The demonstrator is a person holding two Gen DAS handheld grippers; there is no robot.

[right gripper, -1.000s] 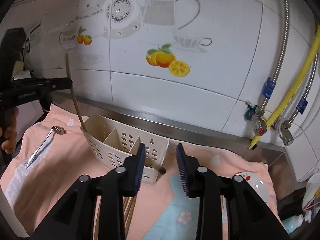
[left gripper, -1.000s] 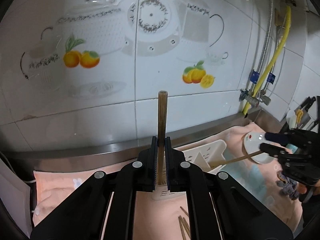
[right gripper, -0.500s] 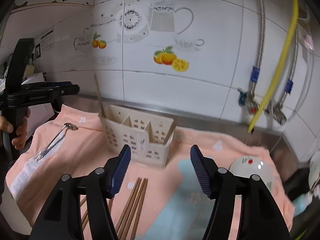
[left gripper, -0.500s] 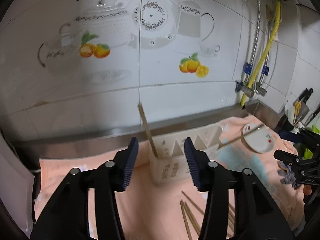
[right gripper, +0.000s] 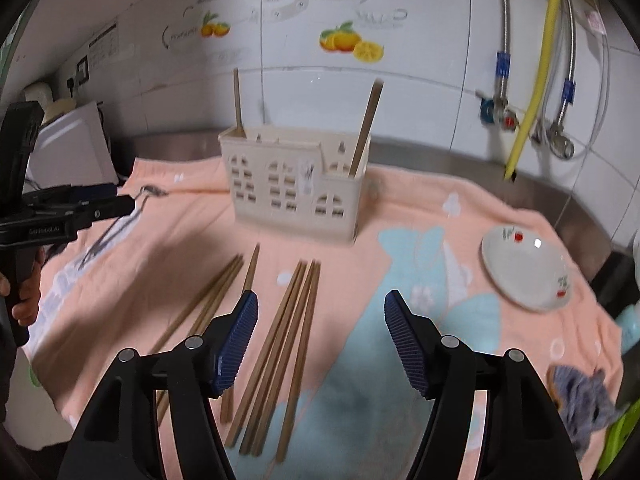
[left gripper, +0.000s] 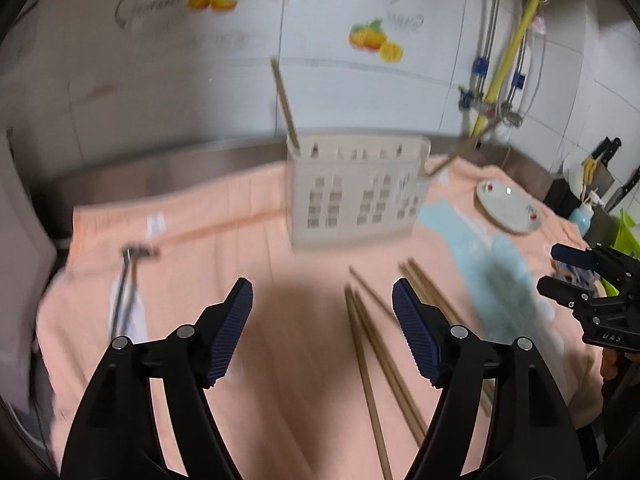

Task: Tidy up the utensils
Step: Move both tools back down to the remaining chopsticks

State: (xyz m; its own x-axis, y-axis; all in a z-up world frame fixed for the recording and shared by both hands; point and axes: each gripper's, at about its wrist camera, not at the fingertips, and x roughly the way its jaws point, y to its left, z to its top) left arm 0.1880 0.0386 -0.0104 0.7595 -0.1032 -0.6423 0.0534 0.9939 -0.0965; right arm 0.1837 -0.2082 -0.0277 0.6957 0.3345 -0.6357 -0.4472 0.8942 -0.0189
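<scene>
Both grippers, left (left gripper: 322, 304) and right (right gripper: 321, 312), hang wide apart and hold nothing. 2 chopsticks (right gripper: 365, 130) stand in the caddy (right gripper: 294, 192); the rest (right gripper: 280, 344) lie loose on the towel (right gripper: 404, 208) before it.

The left gripper (left gripper: 322, 304) was held with its jaws spread wide and nothing between the blue ribbed pads (left gripper: 230, 334). The right gripper (right gripper: 320, 316) was likewise spread wide and empty. A bare hand (right gripper: 24, 300) gripped the left gripper's handle from below.
</scene>
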